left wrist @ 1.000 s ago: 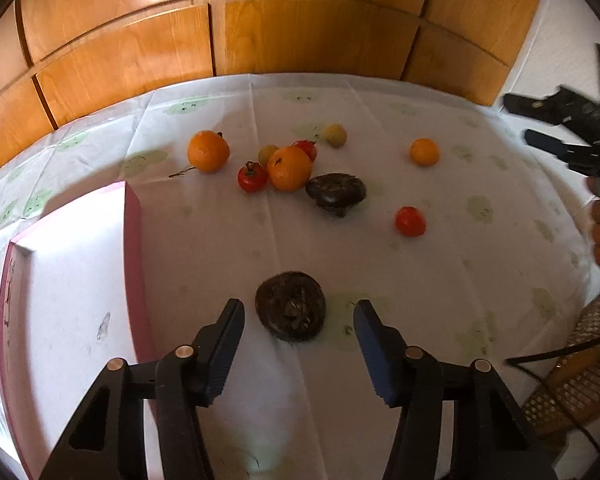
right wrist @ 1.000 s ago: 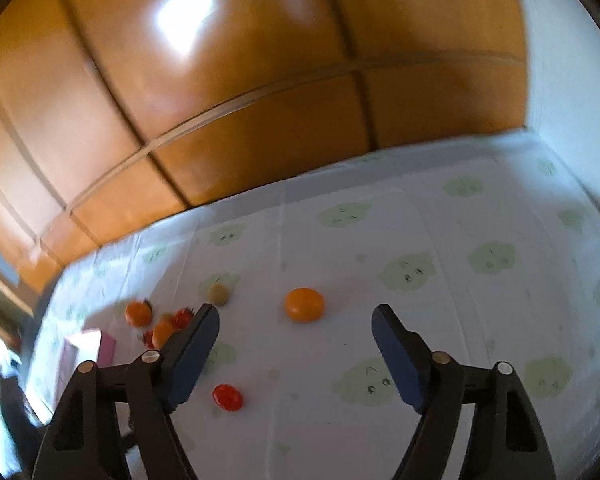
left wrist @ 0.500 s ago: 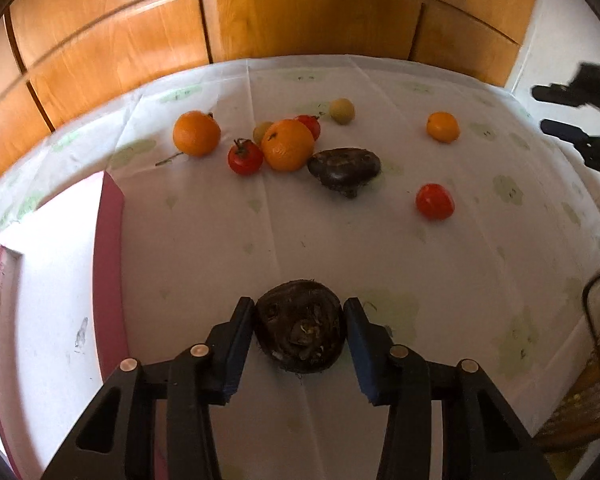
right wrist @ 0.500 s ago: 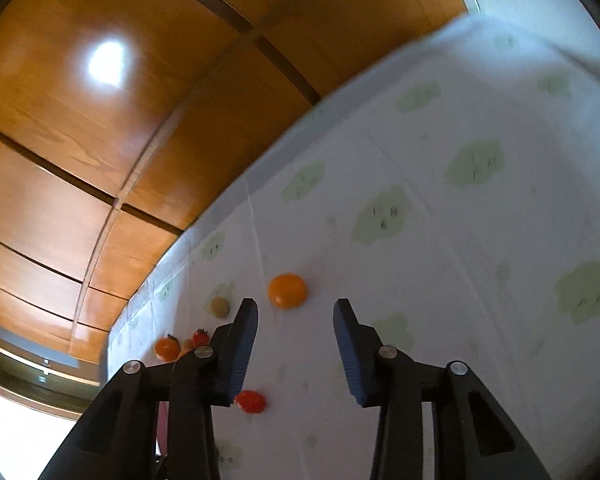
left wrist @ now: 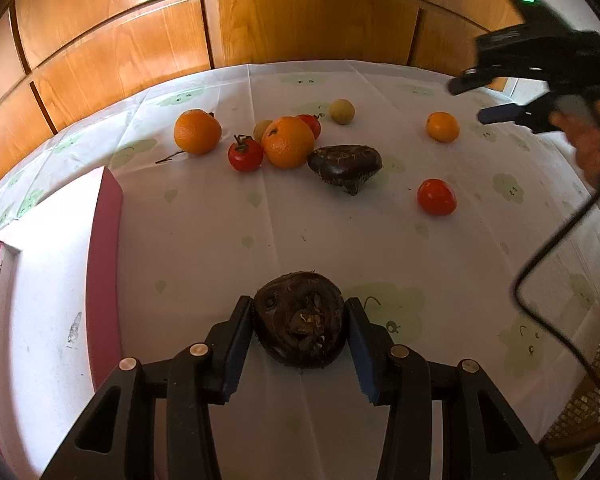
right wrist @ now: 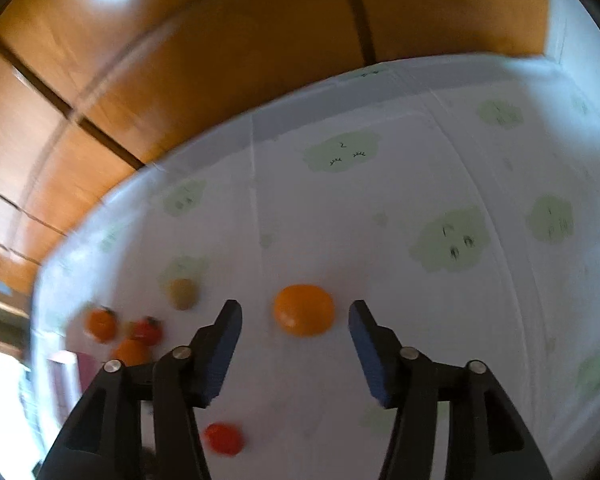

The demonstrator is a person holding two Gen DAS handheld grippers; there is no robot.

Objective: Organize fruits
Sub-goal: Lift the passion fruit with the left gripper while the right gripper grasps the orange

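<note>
Left tool (left wrist: pixel 300 330) is clamped on a dark, rough-skinned fruit (left wrist: pixel 300 326); both pads touch its sides, and it sits at my fingertips, low over the table (left wrist: pixel 204 240). Just to the left of this tool lies a pink-edged white tray (left wrist: pixel 100 248), in my judgement the destination. Ahead, well apart, lie a second dark fruit (left wrist: pixel 345 167), a loose red tomato (left wrist: pixel 436 197) to its right, and a cluster of oranges (left wrist: pixel 288 142) and tomatoes beyond.

Right tool (right wrist: pixel 295 330) is spread wide and holds nothing. A small orange fruit (right wrist: pixel 304 315) lies on the table between and just ahead of its fingertips; I cannot tell the height above it, since this view is blurred.

Hazards:
1. The dark fruit is irregular and gripped only at its flanks. A quick swing toward the tray could rotate it out of the pads.
2. The small orange fruit is round. Closing off-centre could push it away across the cloth.
3. The right tool's cable (left wrist: pixel 540 256) hangs near the fruit field and could drag loose pieces.
</note>
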